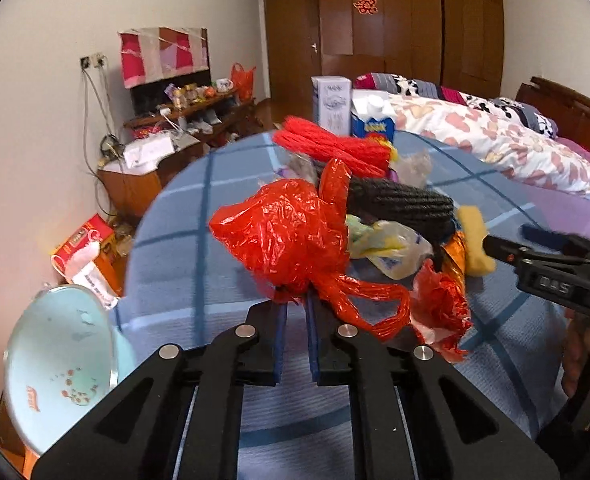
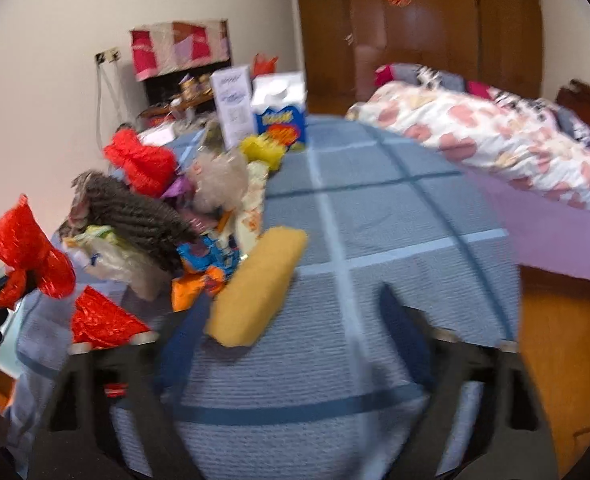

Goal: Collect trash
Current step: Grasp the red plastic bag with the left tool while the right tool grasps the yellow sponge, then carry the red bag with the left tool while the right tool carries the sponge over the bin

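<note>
The left gripper (image 1: 295,304) is clamped tight on the red plastic bag (image 1: 287,236), lifted right at its tips over the blue checked cloth (image 1: 199,216), & the right gripper (image 2: 295,308) is half open w/ the yellow sponge (image 2: 255,284) just past its left finger, not squeezed.

place: home bedroom | cues: bed (image 1: 495,140) with floral quilt (unmade), wooden wardrobe (image 1: 395,12), cluttered side shelf (image 1: 199,108)
</note>
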The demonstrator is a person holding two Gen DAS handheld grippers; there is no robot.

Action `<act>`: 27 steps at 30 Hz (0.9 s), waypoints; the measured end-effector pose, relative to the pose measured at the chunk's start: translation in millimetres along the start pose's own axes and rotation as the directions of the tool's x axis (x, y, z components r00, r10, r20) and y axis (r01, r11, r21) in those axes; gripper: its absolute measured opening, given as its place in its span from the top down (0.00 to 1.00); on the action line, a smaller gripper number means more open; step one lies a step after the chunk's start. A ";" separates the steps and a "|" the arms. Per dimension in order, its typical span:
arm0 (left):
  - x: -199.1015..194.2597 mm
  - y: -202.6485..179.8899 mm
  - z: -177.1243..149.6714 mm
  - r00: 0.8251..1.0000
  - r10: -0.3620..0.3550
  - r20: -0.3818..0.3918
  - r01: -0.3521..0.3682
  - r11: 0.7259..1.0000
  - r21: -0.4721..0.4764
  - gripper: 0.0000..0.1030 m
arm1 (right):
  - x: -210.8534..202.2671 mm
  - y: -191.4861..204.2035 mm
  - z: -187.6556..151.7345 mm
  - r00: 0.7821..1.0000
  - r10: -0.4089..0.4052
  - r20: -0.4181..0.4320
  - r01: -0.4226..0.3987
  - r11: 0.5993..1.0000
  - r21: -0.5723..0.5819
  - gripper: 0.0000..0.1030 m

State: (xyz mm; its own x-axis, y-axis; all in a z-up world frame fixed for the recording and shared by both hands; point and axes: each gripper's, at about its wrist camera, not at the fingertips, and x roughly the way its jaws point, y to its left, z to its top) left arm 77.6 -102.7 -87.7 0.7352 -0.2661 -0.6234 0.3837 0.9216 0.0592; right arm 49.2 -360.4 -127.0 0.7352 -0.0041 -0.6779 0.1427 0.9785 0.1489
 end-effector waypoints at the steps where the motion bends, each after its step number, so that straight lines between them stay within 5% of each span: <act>1: -4.2 3.8 0.6 1.000 0.022 0.004 -0.022 1.000 0.005 0.92 | 4.1 0.9 -0.2 1.000 0.022 -0.021 -0.022 1.000 0.000 0.47; 6: -16.0 23.9 -0.8 0.997 0.076 0.001 -0.076 0.997 0.004 0.91 | 5.8 12.3 -1.8 0.994 0.097 -0.040 -0.098 0.995 -0.034 0.78; 12: -24.9 52.6 -7.3 0.992 0.127 -0.011 -0.127 0.992 -0.019 0.91 | 0.4 7.6 -1.4 0.993 0.116 -0.030 -0.116 0.993 -0.026 0.82; 18: -38.5 81.0 -12.8 0.981 0.192 -0.005 -0.192 0.980 -0.048 0.91 | -33.4 8.0 14.7 0.994 0.082 0.077 -0.078 0.995 -0.055 0.82; 27: -48.0 118.8 -20.1 0.960 0.278 -0.018 -0.279 0.953 -0.119 0.91 | -59.7 76.4 33.6 0.964 0.201 0.173 -0.167 0.967 -0.194 0.82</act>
State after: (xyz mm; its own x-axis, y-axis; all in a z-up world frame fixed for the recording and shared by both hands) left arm 76.6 25.2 -66.3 0.8028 0.0061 -0.5962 0.0947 0.9860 0.1376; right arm 38.5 -292.3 -50.9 0.8521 0.1570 -0.4993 -0.1132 0.9867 0.1171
